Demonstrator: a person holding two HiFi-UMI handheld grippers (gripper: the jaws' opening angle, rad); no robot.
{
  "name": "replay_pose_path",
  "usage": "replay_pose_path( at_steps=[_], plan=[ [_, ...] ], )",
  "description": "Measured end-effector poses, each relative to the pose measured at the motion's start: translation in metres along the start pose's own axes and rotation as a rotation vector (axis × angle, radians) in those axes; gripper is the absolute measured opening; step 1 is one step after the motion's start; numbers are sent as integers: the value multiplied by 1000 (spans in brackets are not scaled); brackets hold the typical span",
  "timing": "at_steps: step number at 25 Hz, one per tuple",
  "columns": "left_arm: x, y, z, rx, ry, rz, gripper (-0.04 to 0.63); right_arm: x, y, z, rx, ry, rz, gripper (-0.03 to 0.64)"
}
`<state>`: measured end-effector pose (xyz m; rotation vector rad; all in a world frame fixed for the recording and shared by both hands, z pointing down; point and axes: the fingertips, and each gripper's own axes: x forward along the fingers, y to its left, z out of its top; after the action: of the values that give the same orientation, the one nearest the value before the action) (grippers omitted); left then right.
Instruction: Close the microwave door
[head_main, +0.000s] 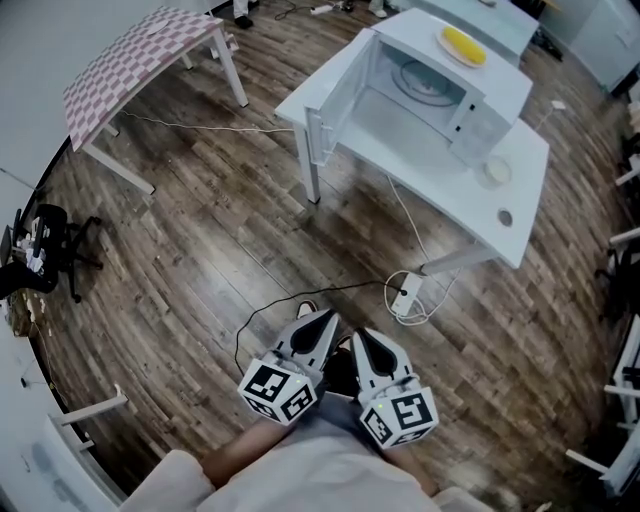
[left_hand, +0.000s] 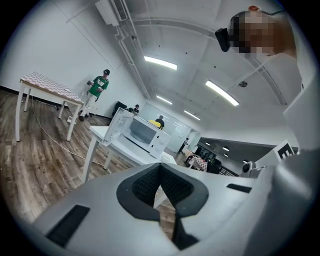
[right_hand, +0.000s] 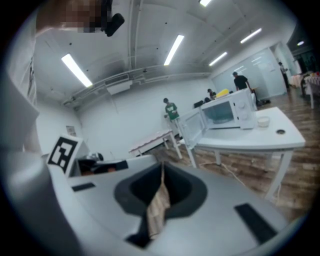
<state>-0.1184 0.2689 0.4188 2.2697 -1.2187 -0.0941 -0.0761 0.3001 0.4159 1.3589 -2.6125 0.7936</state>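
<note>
Closest to me, low in the head view, the left gripper (head_main: 322, 318) and the right gripper (head_main: 360, 337) are held side by side against the body, tips aimed forward over the wooden floor (head_main: 200, 250). In its own view the left gripper (left_hand: 160, 184) has its jaws drawn together with only a thin slit of floor showing and nothing between them. The right gripper (right_hand: 162, 186) looks the same, jaws pressed together and empty. There is one microwave (head_main: 440, 90), well apart from both grippers, ahead and to the right, on a white table (head_main: 480, 205). Its long axis runs along the table, from upper left to lower right in the head view, and its cavity faces back toward me. Its one door (head_main: 338, 108) stands swung wide open at the left end, reaching past the table edge. One yellow object (head_main: 462, 44) lies on top of the microwave and one small bowl (head_main: 497, 172) sits beside it. A second table, the checked-top table (head_main: 140, 60), stands far left.
</note>
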Motion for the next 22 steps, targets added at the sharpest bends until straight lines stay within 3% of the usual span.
replay_pose_path(
  at_steps=[8,22],
  plan=[
    [9,19,20,22,-5,9,20,27,15,14,-34,6,40,25],
    [32,64,75,-17,-43,7,20,85,29,52,-108,17,67,25]
  ],
)
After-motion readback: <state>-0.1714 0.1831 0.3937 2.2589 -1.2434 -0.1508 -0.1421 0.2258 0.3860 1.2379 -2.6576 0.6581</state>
